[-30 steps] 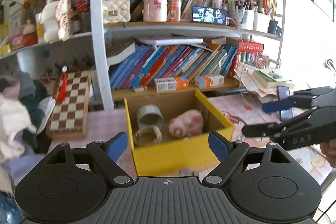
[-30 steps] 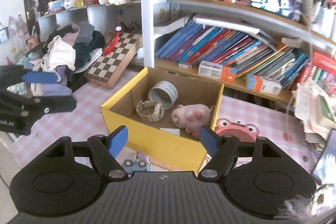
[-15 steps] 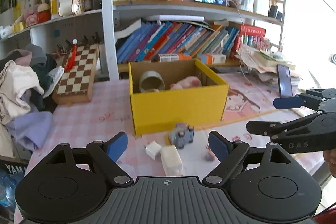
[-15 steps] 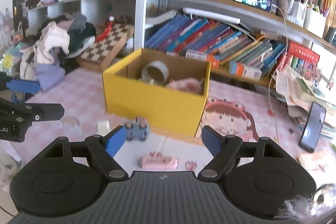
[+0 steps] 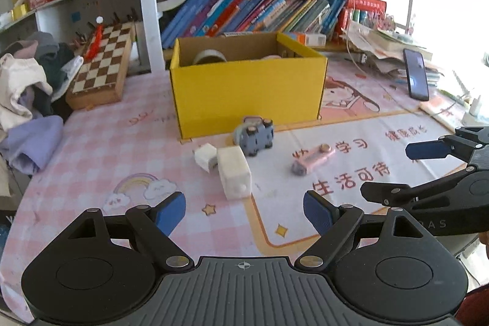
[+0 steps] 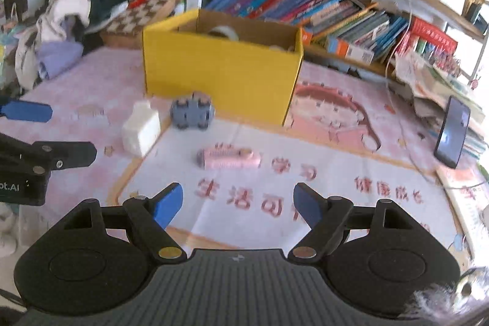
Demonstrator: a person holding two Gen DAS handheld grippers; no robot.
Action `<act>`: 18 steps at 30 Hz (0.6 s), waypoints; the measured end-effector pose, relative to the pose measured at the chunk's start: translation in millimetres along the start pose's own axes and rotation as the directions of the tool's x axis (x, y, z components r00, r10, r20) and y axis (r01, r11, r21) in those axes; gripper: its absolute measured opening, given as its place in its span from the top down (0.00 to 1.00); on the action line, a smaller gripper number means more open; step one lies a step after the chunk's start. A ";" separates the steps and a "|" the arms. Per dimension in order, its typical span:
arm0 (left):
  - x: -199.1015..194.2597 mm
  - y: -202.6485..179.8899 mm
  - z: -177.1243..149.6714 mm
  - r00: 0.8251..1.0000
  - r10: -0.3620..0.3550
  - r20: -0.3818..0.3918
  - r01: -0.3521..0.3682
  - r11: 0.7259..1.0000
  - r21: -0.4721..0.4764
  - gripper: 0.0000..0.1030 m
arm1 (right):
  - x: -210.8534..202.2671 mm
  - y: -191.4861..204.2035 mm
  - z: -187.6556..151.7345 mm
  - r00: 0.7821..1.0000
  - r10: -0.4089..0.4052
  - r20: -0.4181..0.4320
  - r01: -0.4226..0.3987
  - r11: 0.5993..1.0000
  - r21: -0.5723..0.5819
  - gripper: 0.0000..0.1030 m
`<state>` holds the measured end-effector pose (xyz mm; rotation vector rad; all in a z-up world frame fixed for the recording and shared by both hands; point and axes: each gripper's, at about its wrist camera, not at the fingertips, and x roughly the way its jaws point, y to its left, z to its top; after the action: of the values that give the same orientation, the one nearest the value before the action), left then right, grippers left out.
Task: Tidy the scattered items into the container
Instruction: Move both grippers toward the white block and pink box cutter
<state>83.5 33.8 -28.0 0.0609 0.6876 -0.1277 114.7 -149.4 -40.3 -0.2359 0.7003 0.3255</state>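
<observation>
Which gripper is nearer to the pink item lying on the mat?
Right. The right gripper hangs open just before the pink item; the left gripper faces the white block, off to its side.

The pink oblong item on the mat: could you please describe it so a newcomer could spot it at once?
Find the yellow box on the pink mat. In front of it lie a grey-blue toy car and two white blocks; the pink oblong item lies alone to their right, flat beside red characters.

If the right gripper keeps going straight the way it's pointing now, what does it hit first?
Most likely the pink clip, lying on the mat just ahead of the open right gripper. Depth is hard to judge; it could touch the mat just short of it.
</observation>
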 end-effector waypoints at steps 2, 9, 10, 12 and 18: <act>1.8 0.0 -1.4 1.000 0.000 -0.007 0.000 1.000 -0.004 0.16 | 1.5 -1.6 -0.6 1.000 0.009 -0.011 -0.009 1.000 0.009 0.24; 6.1 0.8 -0.3 1.000 0.002 -0.018 -0.002 1.000 -0.012 0.16 | 5.8 -4.0 0.4 0.999 0.032 -0.034 -0.031 0.999 0.026 0.24; 7.4 0.7 0.0 1.000 0.001 -0.022 -0.001 1.000 -0.012 0.16 | 6.3 -3.8 1.1 0.999 0.035 -0.036 -0.034 0.999 0.025 0.24; 9.9 -0.2 0.0 1.000 -0.003 -0.031 0.002 1.000 -0.011 0.16 | 8.5 -3.3 2.7 0.998 0.041 -0.041 -0.041 0.999 0.022 0.24; 16.5 -1.6 0.6 0.999 -0.010 -0.048 0.010 1.000 0.001 0.16 | 17.8 -2.0 5.4 0.996 0.064 -0.065 -0.063 0.998 0.016 0.24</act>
<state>96.2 30.6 -38.0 0.0617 0.7354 -0.1366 131.4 -145.8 -47.9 -0.2120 0.7761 0.3745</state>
